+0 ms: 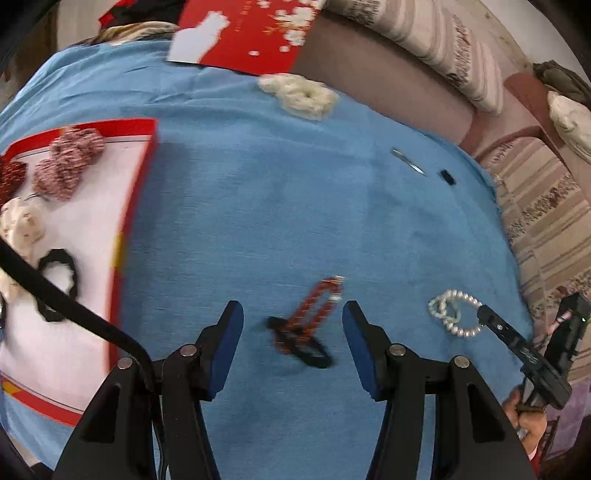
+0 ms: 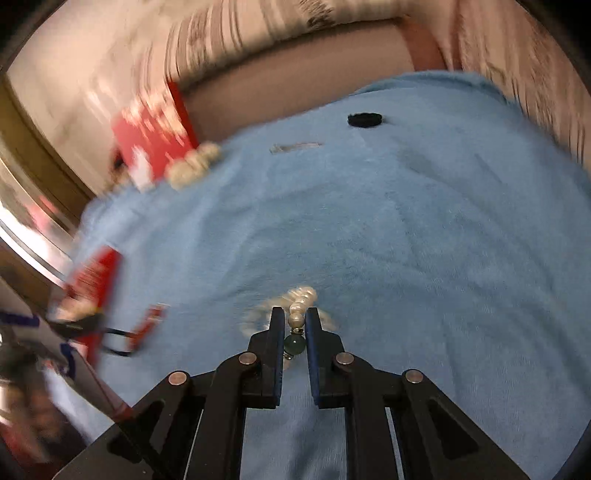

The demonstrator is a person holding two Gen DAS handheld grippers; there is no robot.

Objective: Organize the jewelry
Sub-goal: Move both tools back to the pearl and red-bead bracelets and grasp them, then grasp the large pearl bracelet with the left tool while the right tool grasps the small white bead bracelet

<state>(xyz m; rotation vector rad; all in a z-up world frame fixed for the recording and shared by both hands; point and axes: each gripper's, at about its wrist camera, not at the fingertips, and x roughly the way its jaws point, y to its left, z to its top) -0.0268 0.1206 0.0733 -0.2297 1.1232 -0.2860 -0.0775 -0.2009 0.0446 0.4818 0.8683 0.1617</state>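
Lifting pearl bracelet off blue cloth | right gripper pinches its near beads, lift slowly so strand trails free | left gripper spread over red bracelet, near-center | box left.

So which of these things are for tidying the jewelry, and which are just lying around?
For the job:
- white pearl bracelet with a green bead, pinched in the right gripper
- red beaded bracelet, ahead of the open left gripper
- red-rimmed white box holding scrunchies

Just lying about:
- blue cloth
- red card with white flowers
- striped sofa cushions
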